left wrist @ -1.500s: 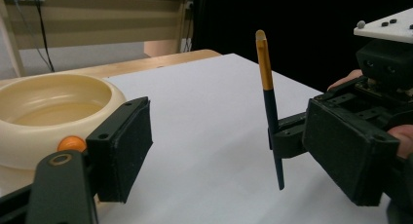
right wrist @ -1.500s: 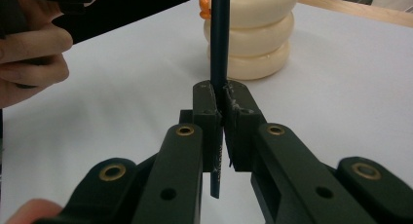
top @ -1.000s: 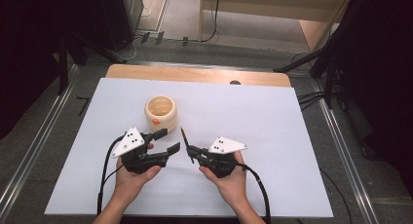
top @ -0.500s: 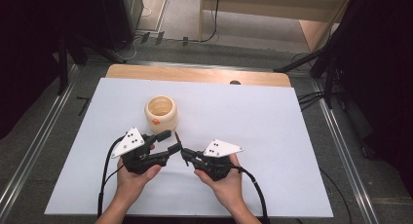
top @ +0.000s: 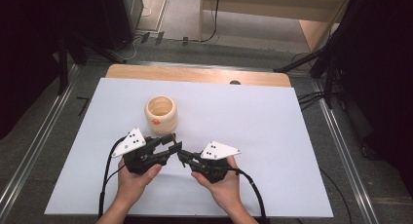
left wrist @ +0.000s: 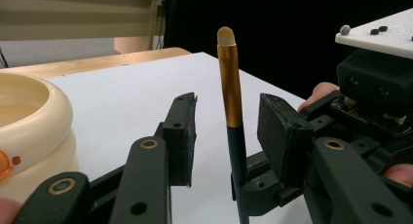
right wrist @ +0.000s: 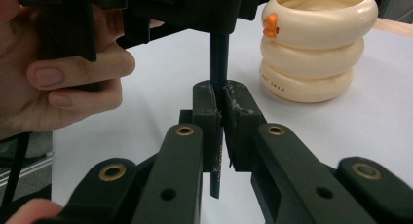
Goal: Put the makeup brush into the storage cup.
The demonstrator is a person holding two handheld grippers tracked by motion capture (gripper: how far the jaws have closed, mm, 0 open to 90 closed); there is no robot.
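A makeup brush (left wrist: pixel 229 87) with a black handle, gold ferrule and pale tip stands upright between the two grippers. My right gripper (right wrist: pixel 221 107) is shut on its black handle (right wrist: pixel 219 53). My left gripper (left wrist: pixel 226 131) is open, one jaw on each side of the brush and neither touching it. In the high view the left gripper (top: pixel 173 141) and right gripper (top: pixel 182 158) meet tip to tip at the near middle of the white table (top: pixel 272 126). A cream ringed cup (top: pixel 159 113) with an orange duck beak stands just beyond the left gripper, empty inside.
The cup (right wrist: pixel 311 48) is close behind the brush and to the left of the left jaw (left wrist: pixel 29 126). A wooden strip (top: pixel 195 74) borders the table's far edge. Cables trail from both grippers toward the near edge. Metal rails run along both sides.
The two grippers have come together. The right one brought the brush leftward and nearer, and the left gripper's open jaws now stand around the brush. The cup has not moved.
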